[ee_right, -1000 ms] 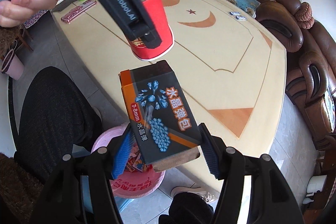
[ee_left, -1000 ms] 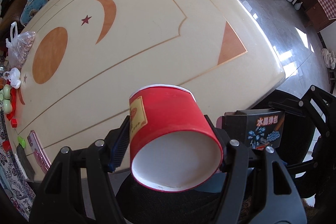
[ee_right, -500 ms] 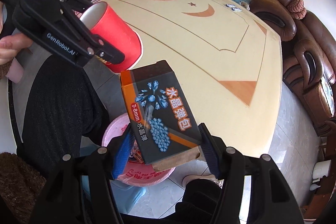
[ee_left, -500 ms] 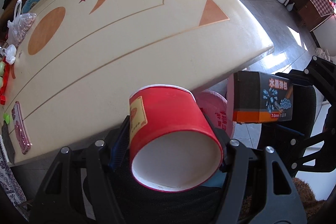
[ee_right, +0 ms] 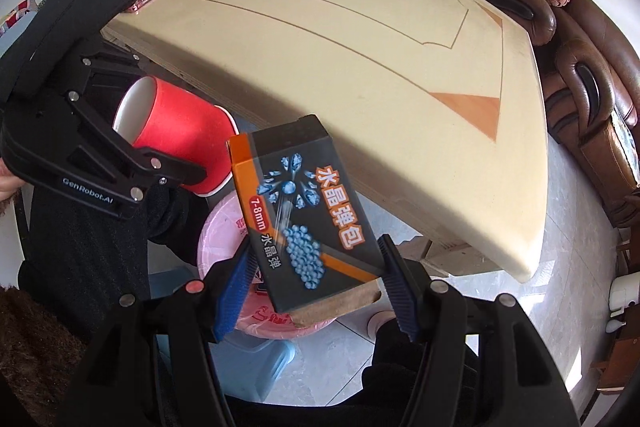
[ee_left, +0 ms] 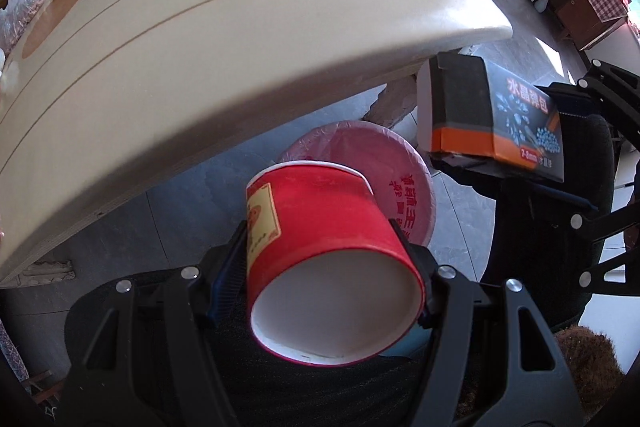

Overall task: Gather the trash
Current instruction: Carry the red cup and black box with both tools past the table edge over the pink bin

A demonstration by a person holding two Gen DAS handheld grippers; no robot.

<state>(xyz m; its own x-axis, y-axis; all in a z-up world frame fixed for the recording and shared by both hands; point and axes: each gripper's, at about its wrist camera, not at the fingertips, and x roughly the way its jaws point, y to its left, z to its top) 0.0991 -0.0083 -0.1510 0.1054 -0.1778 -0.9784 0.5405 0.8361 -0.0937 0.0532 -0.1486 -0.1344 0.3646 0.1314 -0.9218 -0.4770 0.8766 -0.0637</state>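
Red paper cup [ee_left: 320,247] sits crosswise in the left gripper [ee_left: 324,259], jaws closed on its sides, above the pink bin [ee_left: 416,163]; released off-centre, it could glance off the rim onto the floor. In the right view, the box [ee_right: 308,223] is clamped by its long sides in the right gripper [ee_right: 316,279], over the bin [ee_right: 216,235]; both dropped together might collide.

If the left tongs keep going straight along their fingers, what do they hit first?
Probably the pink plastic-lined trash bin. The left tongs, shut on the red paper cup, point at its rim just past the cup. Depth is unclear, but nothing shows between them.
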